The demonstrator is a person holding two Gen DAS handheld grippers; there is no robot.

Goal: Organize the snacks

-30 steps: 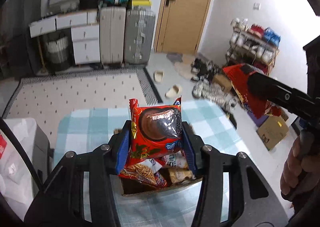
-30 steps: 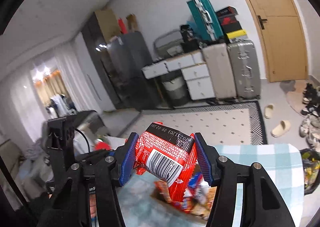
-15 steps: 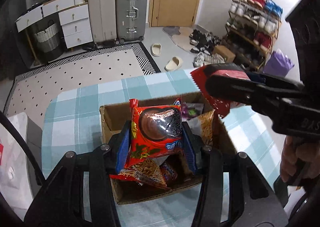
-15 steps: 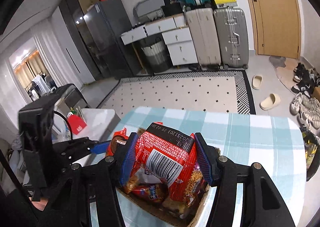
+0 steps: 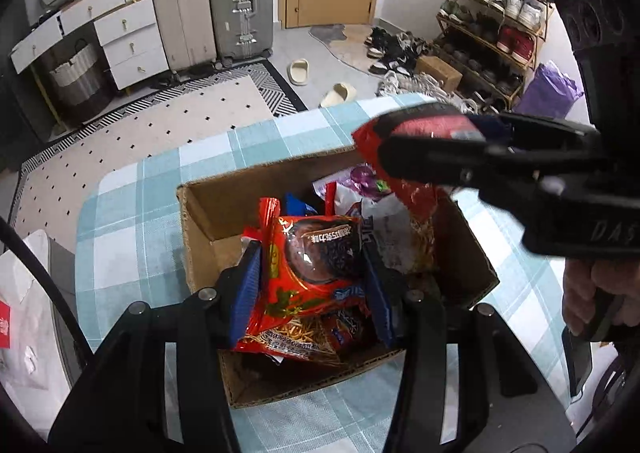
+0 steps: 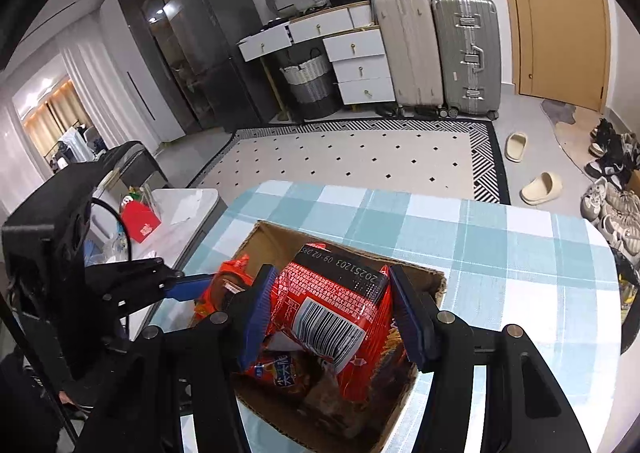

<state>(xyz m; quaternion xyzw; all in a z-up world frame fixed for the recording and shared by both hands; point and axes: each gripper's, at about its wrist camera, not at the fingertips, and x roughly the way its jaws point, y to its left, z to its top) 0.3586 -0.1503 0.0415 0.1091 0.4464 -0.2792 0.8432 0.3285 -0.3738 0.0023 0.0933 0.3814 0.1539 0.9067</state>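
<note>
An open cardboard box (image 5: 200,221) stands on the checked table and holds several snack packs. My left gripper (image 5: 312,273) is shut on a red chocolate-cookie pack (image 5: 316,261) low over the box's near half. My right gripper (image 6: 332,313) is shut on a red pack with a barcode (image 6: 336,313), held over the box (image 6: 276,237). In the left wrist view the right gripper (image 5: 460,149) reaches in from the right with its red pack (image 5: 408,173) above the box's far right side. In the right wrist view the left gripper (image 6: 192,285) comes in from the left.
The table (image 5: 132,205) has a blue-and-white checked cloth (image 6: 500,245). A white side table with a red box (image 6: 140,221) stands to its left. Suitcases, drawers and a rug lie beyond; a shoe rack (image 5: 492,13) stands at right.
Both grippers have come down with their packs over the box. The views tipped downward and the box now fills the lower middle of both.
</note>
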